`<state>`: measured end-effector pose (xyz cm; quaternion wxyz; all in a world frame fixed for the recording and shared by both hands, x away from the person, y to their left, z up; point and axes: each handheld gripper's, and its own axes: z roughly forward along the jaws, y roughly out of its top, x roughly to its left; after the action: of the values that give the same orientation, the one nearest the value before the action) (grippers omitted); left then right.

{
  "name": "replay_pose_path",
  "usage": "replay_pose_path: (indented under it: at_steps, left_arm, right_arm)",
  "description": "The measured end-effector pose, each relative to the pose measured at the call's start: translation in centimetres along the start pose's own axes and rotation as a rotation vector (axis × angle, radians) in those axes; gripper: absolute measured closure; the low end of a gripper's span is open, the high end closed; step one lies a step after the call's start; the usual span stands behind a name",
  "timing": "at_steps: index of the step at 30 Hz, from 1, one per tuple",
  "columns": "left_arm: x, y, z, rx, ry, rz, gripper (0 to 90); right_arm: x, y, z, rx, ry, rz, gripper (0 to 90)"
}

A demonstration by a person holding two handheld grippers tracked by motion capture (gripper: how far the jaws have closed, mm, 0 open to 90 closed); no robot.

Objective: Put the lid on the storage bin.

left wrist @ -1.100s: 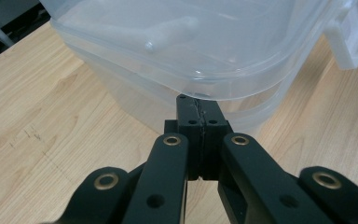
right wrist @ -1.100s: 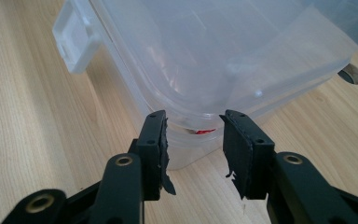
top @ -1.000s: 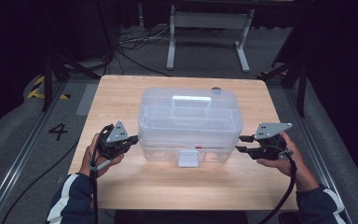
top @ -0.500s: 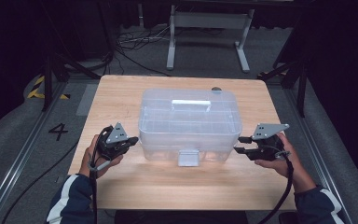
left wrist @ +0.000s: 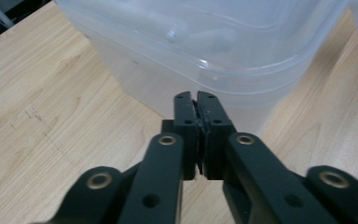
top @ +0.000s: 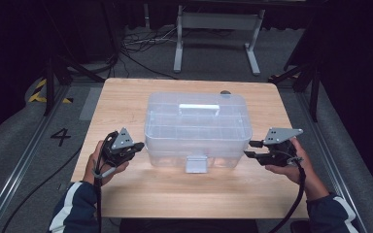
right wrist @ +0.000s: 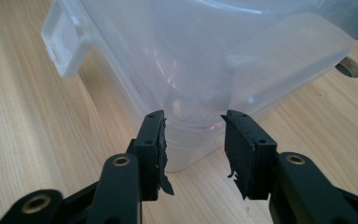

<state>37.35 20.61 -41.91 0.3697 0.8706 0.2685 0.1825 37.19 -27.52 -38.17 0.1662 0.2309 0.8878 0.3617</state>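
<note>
A clear plastic box [top: 198,130] sits in the middle of the wooden bench [top: 126,97], its long axis running left to right across the person's front, so each short end faces one hand. The left tongs [top: 137,146] point at the box's left end from just beside it; the right tongs [top: 248,149] point at the right end, also just beside it and about equally near. Neither looks to be touching the plastic, though from above the gaps are too fine to be sure.

In the left gripper view the left tongs [left wrist: 198,100] are clenched, the two black jaws pressed together with nothing between them, aimed at the lower wall under the lid's overhanging rim. In the right gripper view the right tongs [right wrist: 193,122] stand released, jaws apart, framing a rounded corner of the box [right wrist: 214,56].

The box is translucent, smooth and glossy, with rounded corners, a lipped lid, a moulded handle [top: 199,108] on top and a flat latch [top: 195,164] hanging at the near side. A faint reddish item shows through the wall; what it is cannot be told. The bench is pale wood with visible grain, and has a round hole [top: 225,92] behind the box
</note>
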Motion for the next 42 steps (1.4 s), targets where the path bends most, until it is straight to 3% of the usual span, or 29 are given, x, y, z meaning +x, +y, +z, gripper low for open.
replay_pose_path:
  at_steps: [9, 13, 23, 35, 42]
  left_arm:
    - [-0.5, -1.2, -1.2, 0.013, 0.024, 0.01, 76.1]
    - [-0.8, -1.8, -1.9, 0.02, 0.062, 0.021, 70.3]
    - [-1.2, -3.9, -3.0, 0.073, 0.108, 0.028, 54.7]
    - [-1.5, -5.5, -2.9, 0.145, 0.095, 0.03, 36.4]
    - [-0.9, -7.0, -2.9, 0.166, 0.081, -0.019, 26.9]
  right_arm:
    - [-0.1, -0.5, -1.1, 0.011, -0.038, -0.04, 58.5]
    - [-0.1, -1.2, -1.7, 0.021, -0.061, -0.055, 56.8]
    - [-0.3, -2.4, -2.2, 0.046, -0.113, -0.081, 53.0]
    - [-0.9, -5.4, -2.8, 0.083, -0.162, -0.062, 43.4]
    - [-1.5, -8.1, -2.8, 0.09, -0.187, -0.018, 37.0]
